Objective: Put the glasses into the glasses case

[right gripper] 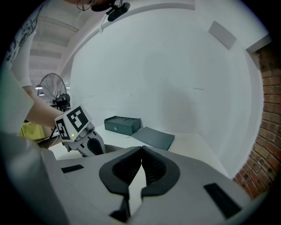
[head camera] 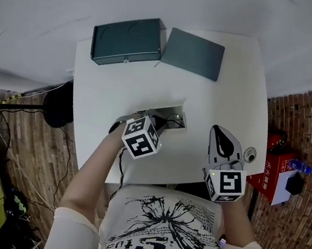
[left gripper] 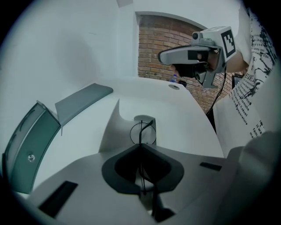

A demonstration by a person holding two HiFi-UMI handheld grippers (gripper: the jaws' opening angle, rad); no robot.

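Green glasses case point(head camera: 128, 41) lies open at the desk point(head camera: 229, 103) far edge; left tool point(left gripper: 141, 146) pinches thin-framed glasses point(left gripper: 143, 131) near the desk middle; right tool point(right gripper: 141, 150) closed, empty, near-right corner.

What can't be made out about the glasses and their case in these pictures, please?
- Glasses: head view, mostly hidden under the left gripper; its own view shows one lens and a thin arm.
- Case inside: not shown clearly in any view.
- Small round thing, head view: too small to name.
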